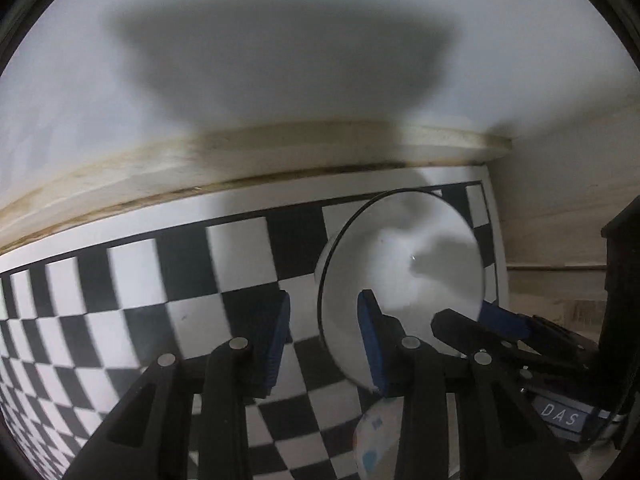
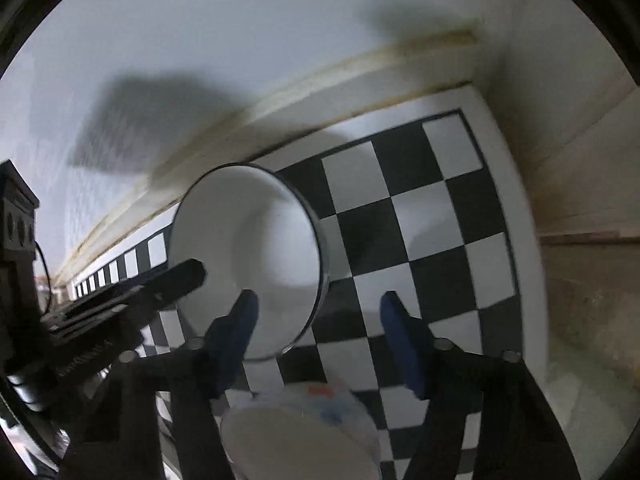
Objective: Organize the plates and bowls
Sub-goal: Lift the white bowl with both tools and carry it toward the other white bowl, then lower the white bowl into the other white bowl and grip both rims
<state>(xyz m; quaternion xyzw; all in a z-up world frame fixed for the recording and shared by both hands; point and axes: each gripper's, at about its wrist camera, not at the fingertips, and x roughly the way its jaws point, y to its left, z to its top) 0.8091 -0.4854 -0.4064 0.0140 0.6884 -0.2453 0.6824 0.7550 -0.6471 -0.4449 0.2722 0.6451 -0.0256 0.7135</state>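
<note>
Left gripper (image 1: 326, 340) jaws stood apart, nothing between, one pad inside the black-rimmed white bowl (image 1: 400, 276) rim. Bowl sat on the checkered table (image 1: 140, 280) near the wall, probably the stacking base. Right gripper (image 2: 320, 340) spread, empty, hovering over the patterned bowl (image 2: 304, 432), likely next pick.

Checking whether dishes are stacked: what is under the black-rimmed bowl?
Around the bowl only checkered mat shows. What lies directly beneath is hidden by the bowl itself.
</note>
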